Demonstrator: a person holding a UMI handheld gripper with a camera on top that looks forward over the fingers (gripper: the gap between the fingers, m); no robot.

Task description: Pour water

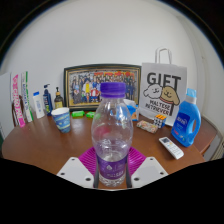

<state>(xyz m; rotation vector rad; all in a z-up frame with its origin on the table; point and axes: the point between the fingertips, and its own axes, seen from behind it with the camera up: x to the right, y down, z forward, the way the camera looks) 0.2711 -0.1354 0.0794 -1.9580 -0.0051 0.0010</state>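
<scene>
My gripper [112,172] grips the upright water bottle [113,135] between both pads. I should lift steadily, then tip slowly toward the blue cup [62,119] on the table [40,150].

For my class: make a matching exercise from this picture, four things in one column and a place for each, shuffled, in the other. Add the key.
Things:
1. water bottle
2. blue detergent bottle
3. framed photo
4. gift bag

Places:
A. against the wall, behind the bottle's cap
B. between the pads of the hand-held gripper
C. right end of the table
D. upright, beside the detergent

Pairs: 1-B, 2-C, 3-A, 4-D
</scene>
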